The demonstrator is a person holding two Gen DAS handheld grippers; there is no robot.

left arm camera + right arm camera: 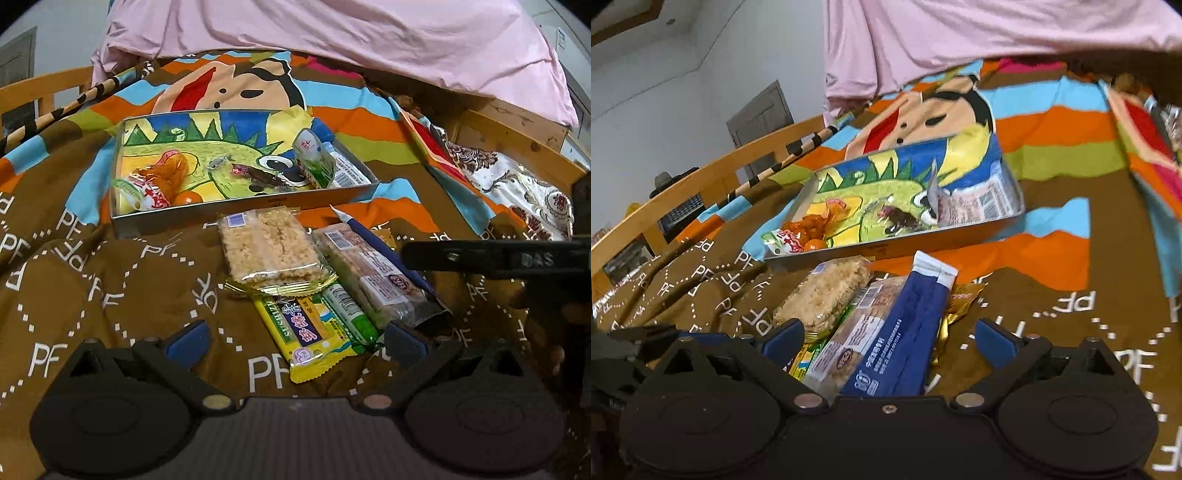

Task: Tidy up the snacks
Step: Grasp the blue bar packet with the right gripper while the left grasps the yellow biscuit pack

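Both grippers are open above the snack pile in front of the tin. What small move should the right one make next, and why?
Probably lower the right gripper a little and close on the blue packet. That packet lies on top of the pile between the open fingers, nothing is gripped yet, and the tin tray just behind already holds other snacks, with bare floor showing in its middle.

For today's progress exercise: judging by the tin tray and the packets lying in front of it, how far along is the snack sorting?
Done: the tin tray already holds several snacks, including a green pouch and orange sweets.
In hand: nothing. The right gripper is open over the blue packet; the left gripper is open too.
Left: the rice cracker and yellow bar lie outside.
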